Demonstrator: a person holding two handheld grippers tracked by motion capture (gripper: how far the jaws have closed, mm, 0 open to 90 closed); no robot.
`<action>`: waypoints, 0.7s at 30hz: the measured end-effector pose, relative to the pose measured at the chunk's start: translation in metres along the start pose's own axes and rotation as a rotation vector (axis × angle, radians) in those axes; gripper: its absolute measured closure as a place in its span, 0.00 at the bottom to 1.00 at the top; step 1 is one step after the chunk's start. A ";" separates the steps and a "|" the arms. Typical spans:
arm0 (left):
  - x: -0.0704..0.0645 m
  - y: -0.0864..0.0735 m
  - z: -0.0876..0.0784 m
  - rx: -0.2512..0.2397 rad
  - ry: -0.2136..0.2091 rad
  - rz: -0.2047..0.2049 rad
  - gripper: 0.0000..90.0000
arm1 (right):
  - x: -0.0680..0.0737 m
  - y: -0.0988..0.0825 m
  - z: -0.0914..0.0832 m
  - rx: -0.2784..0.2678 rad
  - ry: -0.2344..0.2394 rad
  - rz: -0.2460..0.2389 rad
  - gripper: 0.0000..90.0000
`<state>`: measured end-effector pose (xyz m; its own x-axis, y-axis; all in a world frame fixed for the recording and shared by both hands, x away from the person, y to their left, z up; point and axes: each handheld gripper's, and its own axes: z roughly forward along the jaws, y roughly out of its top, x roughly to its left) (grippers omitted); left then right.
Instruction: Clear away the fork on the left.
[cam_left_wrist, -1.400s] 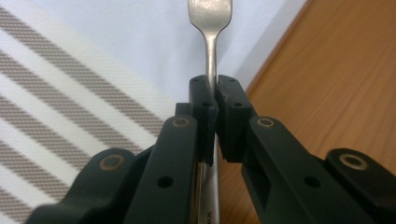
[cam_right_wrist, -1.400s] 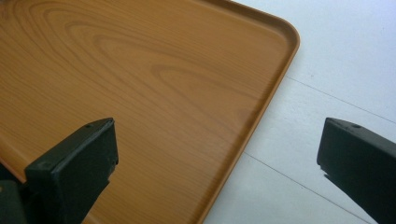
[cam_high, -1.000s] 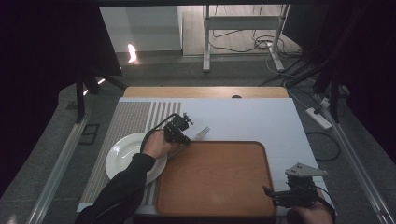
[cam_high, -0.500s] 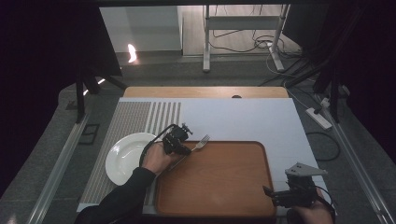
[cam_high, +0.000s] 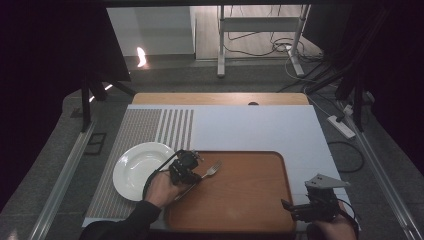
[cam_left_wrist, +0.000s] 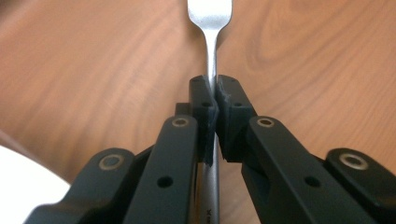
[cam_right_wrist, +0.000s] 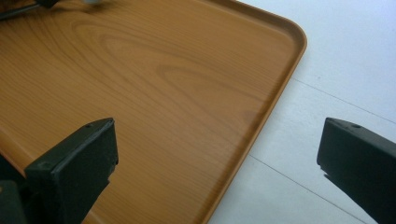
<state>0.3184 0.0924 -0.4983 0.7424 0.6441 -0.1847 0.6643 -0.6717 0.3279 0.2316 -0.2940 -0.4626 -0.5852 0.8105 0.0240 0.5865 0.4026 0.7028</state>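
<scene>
Dark room all around, with a white-topped table (cam_high: 250, 127) lit in the middle and a striped grey mat (cam_high: 145, 130) along one side of it. On the table sits a wooden tray (cam_high: 240, 200) (nice warm grain, rounded corners), and just beside the tray's edge is a white plate (cam_high: 137, 170).

So the left gripper (cam_left_wrist: 214, 100) has its jaws pressed together on the fork (cam_left_wrist: 211, 28), pinching the handle right at the narrow neck. Ahead of the jaws the fork's head sticks out over the tray's wood, and the rest of the handle runs back down between the jaws toward the camera. Off to the lower left of the jaws, a sliver of the plate peeks in. From the high view you can see the same gripper (cam_high: 185, 167) sitting over the near-left corner of the tray, fork tines poking out past it over the wood.

Right gripper (cam_right_wrist: 215, 154) is doing its own thing: jaws spread wide, nothing between them. Between and just ahead of those jaws is the tray's rounded corner, with its rim running between them, bare white table on the right jaw's side. In the high view it (cam_high: 312, 207) hangs at the tray's near-right corner, well apart from the fork.
</scene>
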 end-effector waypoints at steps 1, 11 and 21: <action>0.000 0.000 0.000 0.000 0.000 0.000 0.95 | 0.000 0.000 0.000 0.000 0.000 0.000 0.00; -0.007 -0.011 0.003 -0.039 0.011 0.010 0.85 | 0.000 0.000 0.000 -0.001 0.003 -0.003 0.00; -0.016 -0.004 -0.005 -0.096 -0.031 0.098 0.99 | 0.001 0.000 0.000 0.004 -0.001 -0.010 0.00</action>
<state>0.3036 0.0867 -0.4924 0.8064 0.5647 -0.1757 0.5785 -0.6915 0.4327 0.2311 -0.2931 -0.4624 -0.5906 0.8068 0.0160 0.5826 0.4126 0.7002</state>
